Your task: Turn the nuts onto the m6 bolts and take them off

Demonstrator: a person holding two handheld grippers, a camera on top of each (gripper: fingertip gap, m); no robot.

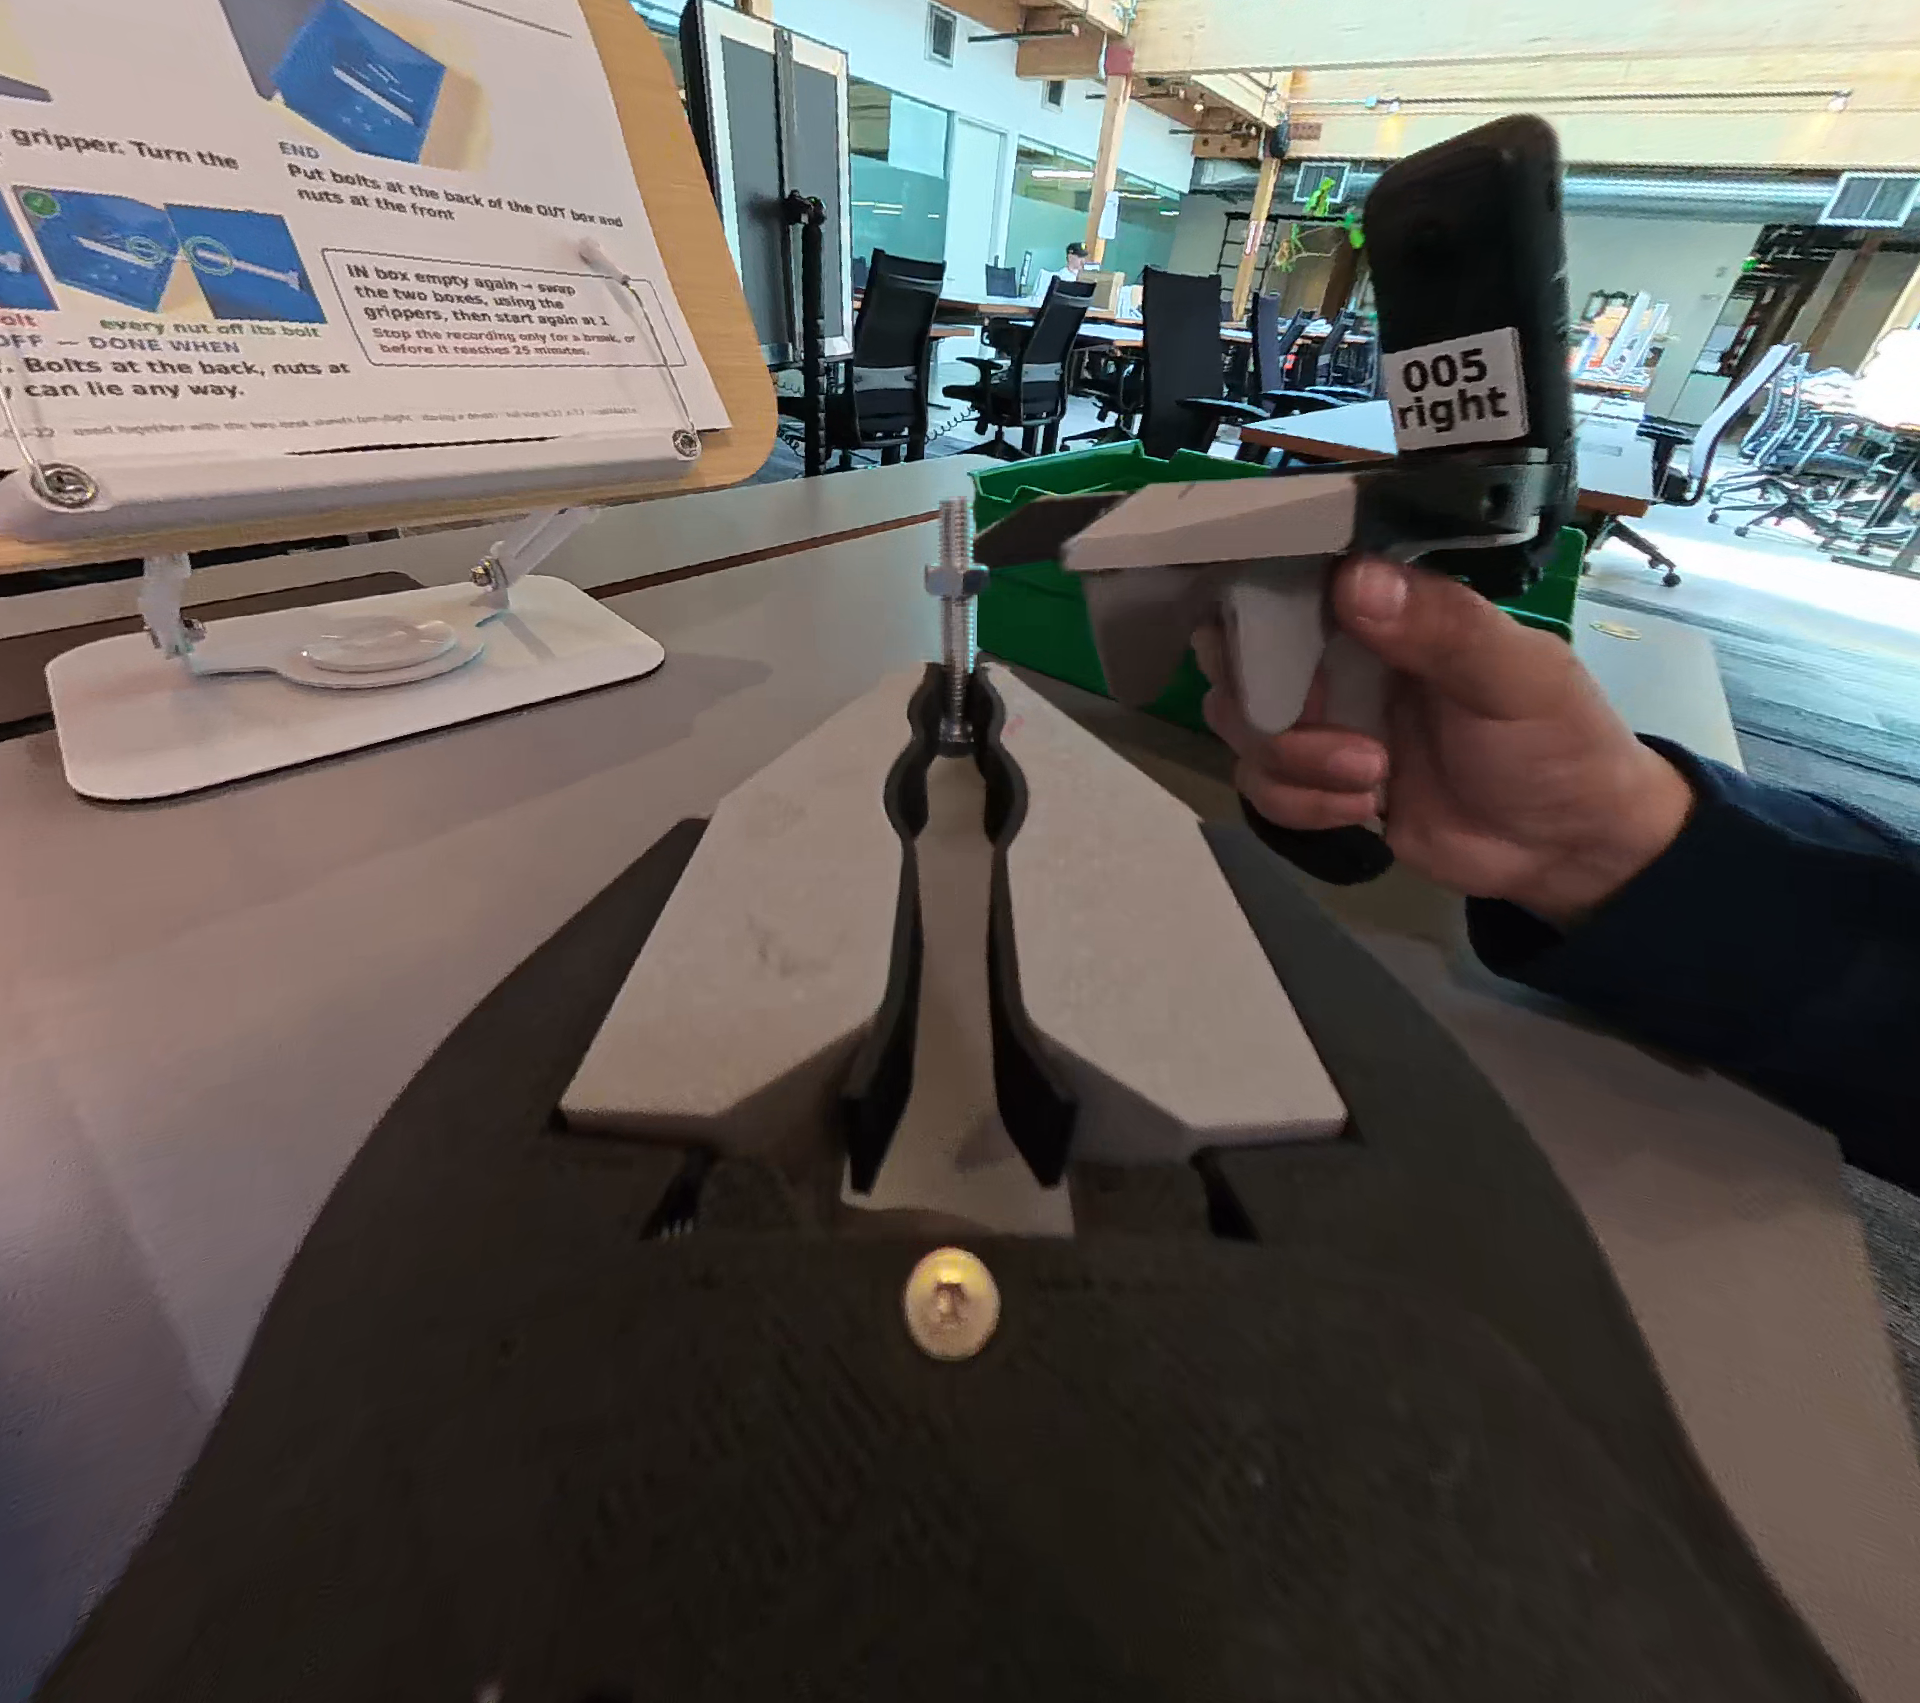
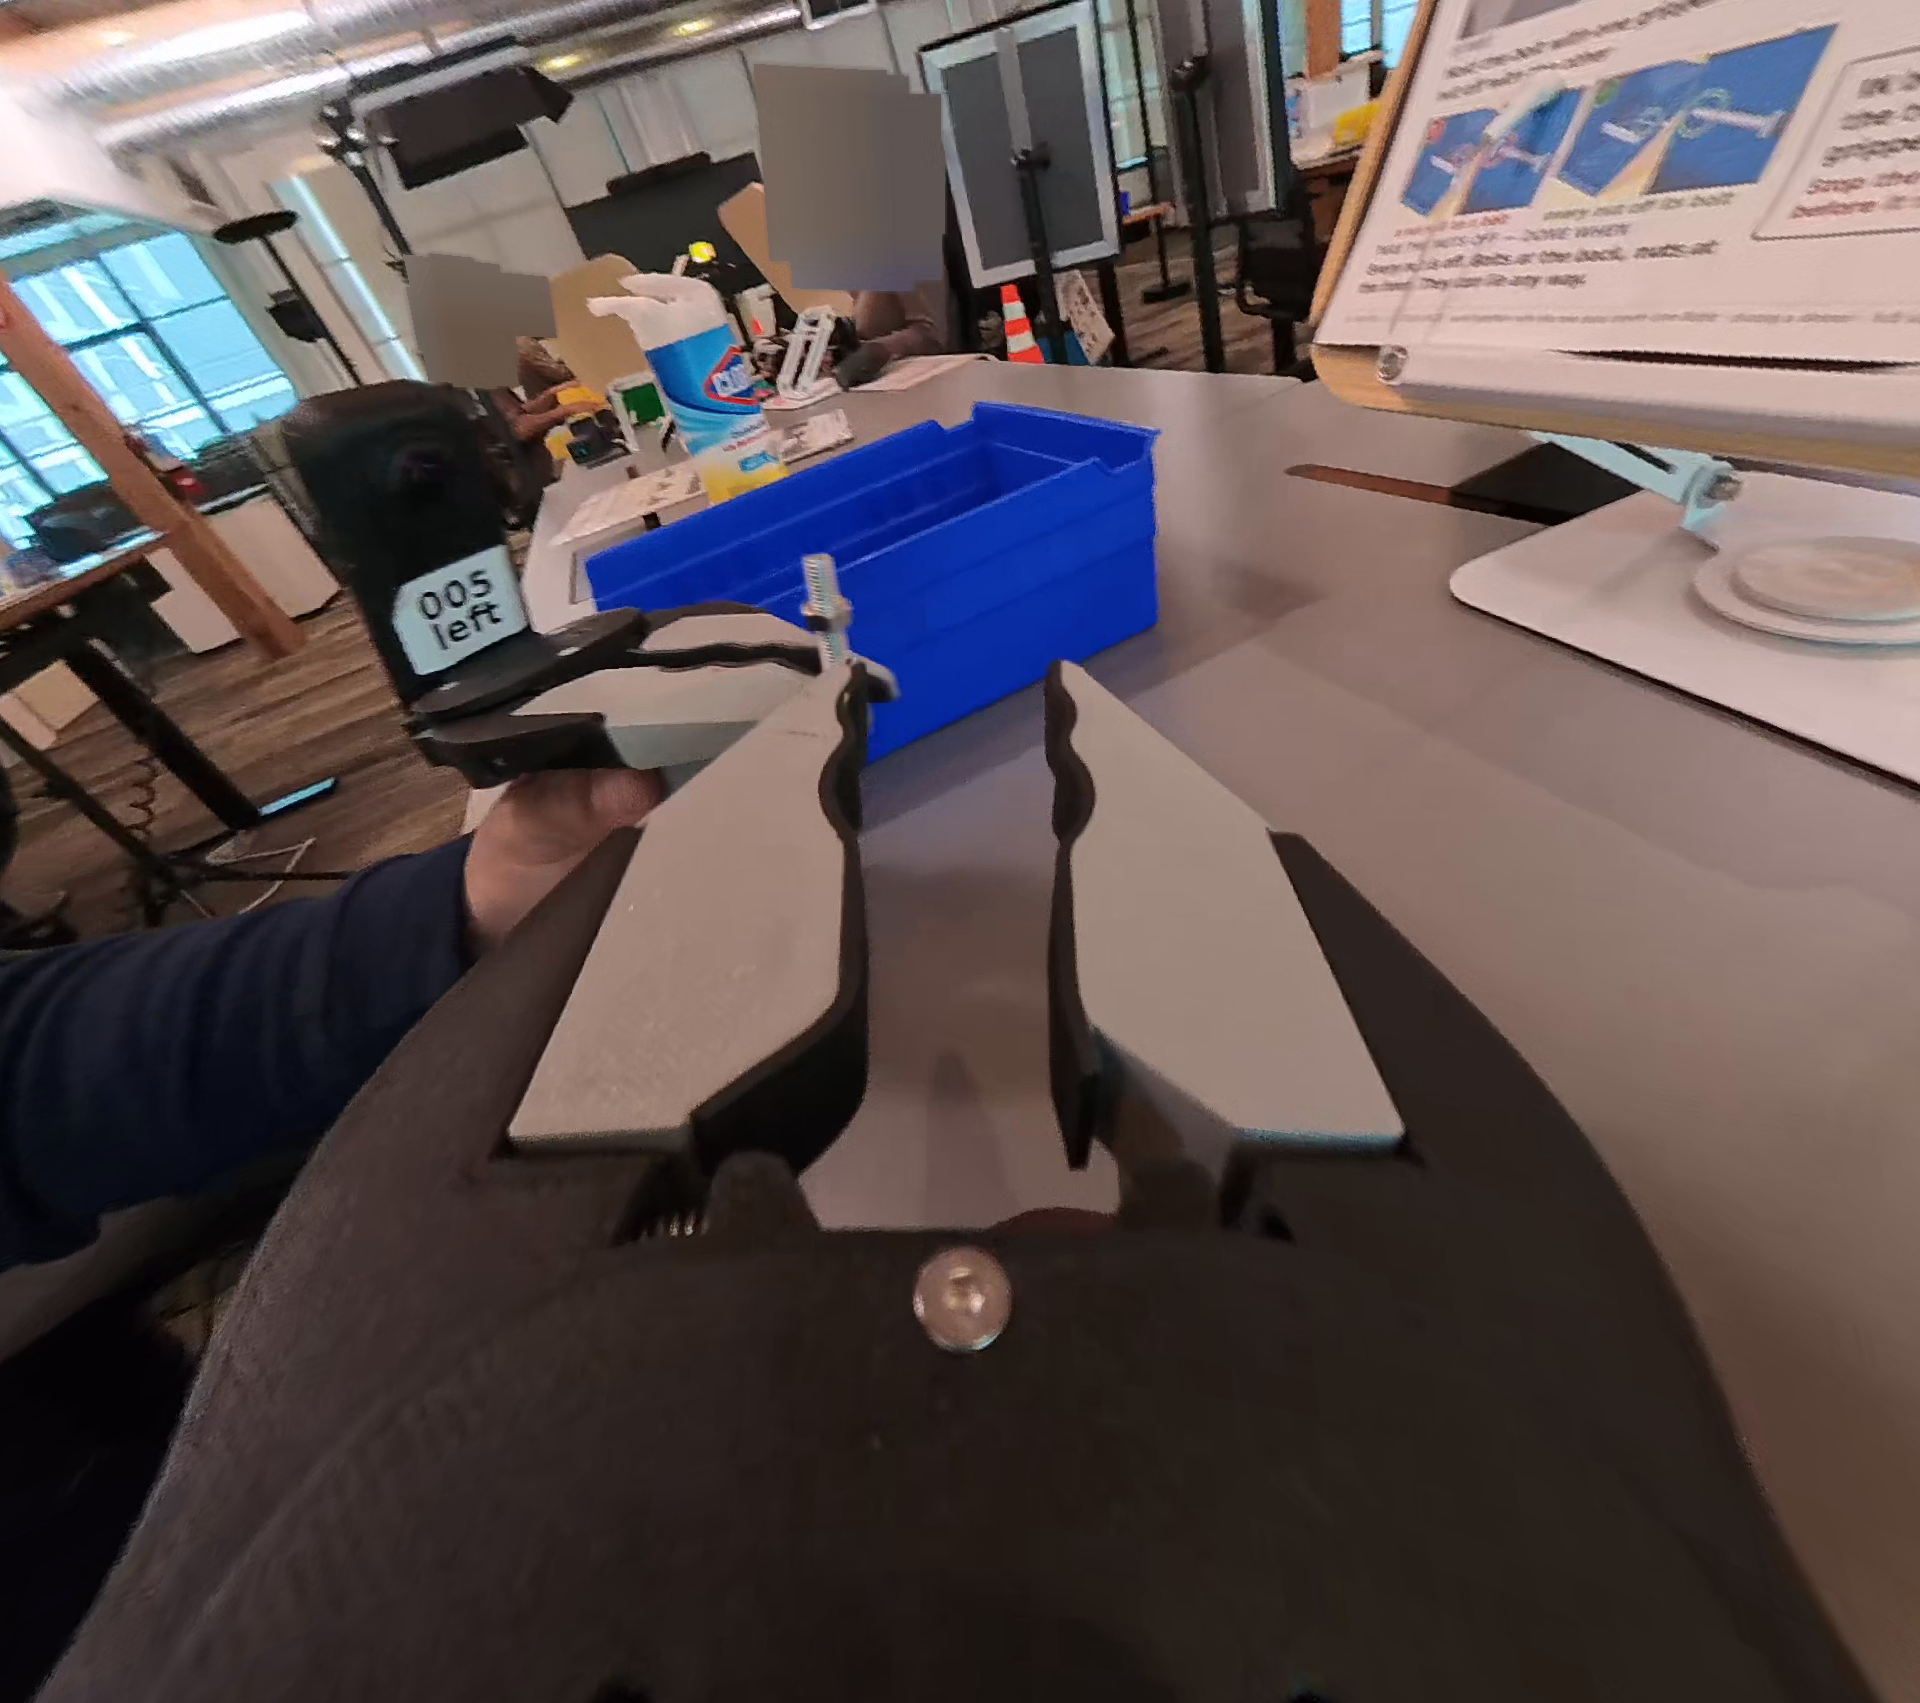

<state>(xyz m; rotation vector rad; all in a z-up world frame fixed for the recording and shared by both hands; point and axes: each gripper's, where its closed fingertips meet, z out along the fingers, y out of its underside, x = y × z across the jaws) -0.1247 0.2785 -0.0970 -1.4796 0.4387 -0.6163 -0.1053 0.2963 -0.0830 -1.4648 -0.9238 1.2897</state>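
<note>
In the left wrist view my left gripper (image 1: pixel 953 703) is shut on the head end of a silver bolt (image 1: pixel 953 645) and holds it upright above the grey table (image 1: pixel 312 926). A nut (image 1: pixel 956 581) sits partway down the thread. My right gripper (image 1: pixel 1023 547) comes in level from the right, tips right beside the nut. In the right wrist view my right gripper (image 2: pixel 951 708) is open and empty. The bolt (image 2: pixel 819 578) and nut (image 2: pixel 827 611) stand just past its left fingertip (image 2: pixel 847 697), outside the gap. The left gripper (image 2: pixel 800 666) shows at the left.
A green bin (image 1: pixel 1039 625) stands behind the bolt. A blue bin (image 2: pixel 987 531) sits on the table ahead of the right gripper. A white document stand with an instruction sheet (image 1: pixel 343 666) (image 2: pixel 1662 593) is at the back. A wipes canister (image 2: pixel 707 396) stands beyond the blue bin. The tips of both grippers are at nearly the same place.
</note>
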